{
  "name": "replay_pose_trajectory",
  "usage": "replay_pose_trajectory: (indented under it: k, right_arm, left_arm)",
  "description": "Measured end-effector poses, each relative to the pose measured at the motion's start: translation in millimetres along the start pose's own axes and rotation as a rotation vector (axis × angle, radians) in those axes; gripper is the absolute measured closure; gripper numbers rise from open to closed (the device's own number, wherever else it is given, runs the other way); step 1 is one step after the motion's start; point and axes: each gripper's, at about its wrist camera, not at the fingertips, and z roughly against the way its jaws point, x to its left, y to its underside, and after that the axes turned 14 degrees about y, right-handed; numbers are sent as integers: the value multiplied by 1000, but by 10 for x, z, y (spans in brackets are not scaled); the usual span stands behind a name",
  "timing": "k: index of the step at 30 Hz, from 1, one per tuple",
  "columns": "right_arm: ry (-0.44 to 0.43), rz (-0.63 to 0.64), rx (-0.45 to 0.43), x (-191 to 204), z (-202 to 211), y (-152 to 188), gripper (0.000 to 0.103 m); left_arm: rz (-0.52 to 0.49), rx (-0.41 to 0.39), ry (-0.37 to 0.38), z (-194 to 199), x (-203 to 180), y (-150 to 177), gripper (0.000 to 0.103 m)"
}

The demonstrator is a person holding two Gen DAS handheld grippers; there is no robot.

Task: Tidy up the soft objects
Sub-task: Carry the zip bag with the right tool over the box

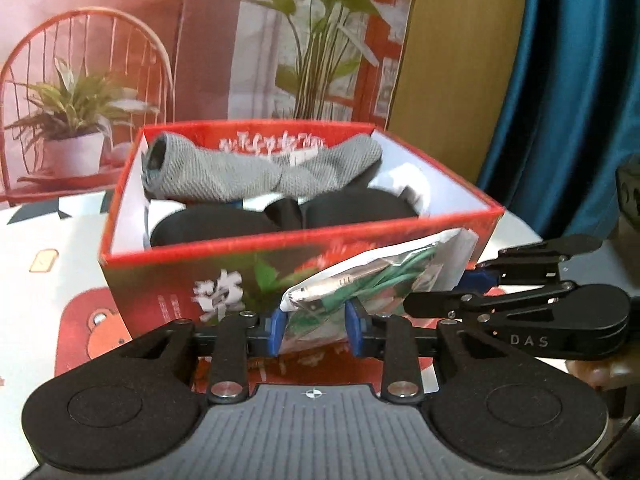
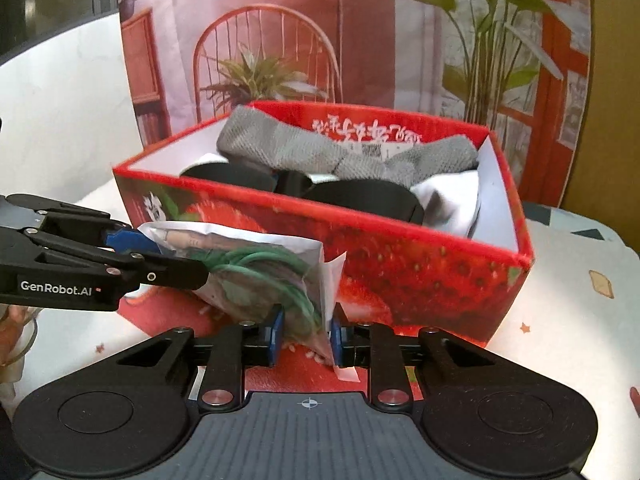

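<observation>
A clear plastic bag (image 1: 360, 280) with a green cable and white paper inside hangs in front of the red strawberry box (image 1: 304, 236). My left gripper (image 1: 316, 330) is shut on the bag's lower left end. My right gripper (image 1: 476, 276) grips its right end from the side. In the right wrist view the bag (image 2: 260, 276) is pinched between the blue pads of my right gripper (image 2: 306, 332), and my left gripper (image 2: 160, 256) holds its far end. The box (image 2: 320, 204) holds grey socks (image 2: 280, 144), black soft items (image 2: 360, 196) and white cloth (image 2: 448, 200).
The box stands on a cartoon-print tablecloth (image 1: 60, 260). Behind it hangs a printed backdrop (image 1: 120, 60) of a chair and plants. A blue curtain (image 1: 560, 120) falls at the right. A hand (image 2: 12, 320) shows at the left edge.
</observation>
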Motion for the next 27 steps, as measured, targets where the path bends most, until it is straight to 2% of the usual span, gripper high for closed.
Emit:
replay_pose_trajectory:
  k: [13,27]
  right_arm:
    - [-23,-59,-97,-32,424,-367,82]
    - [-34,-56,-167,-28,605,-784,82]
  left_arm:
    - [-68,-123,-28,445,-269,-385,70]
    - [-63,-196,-28,599,-226,-673,70]
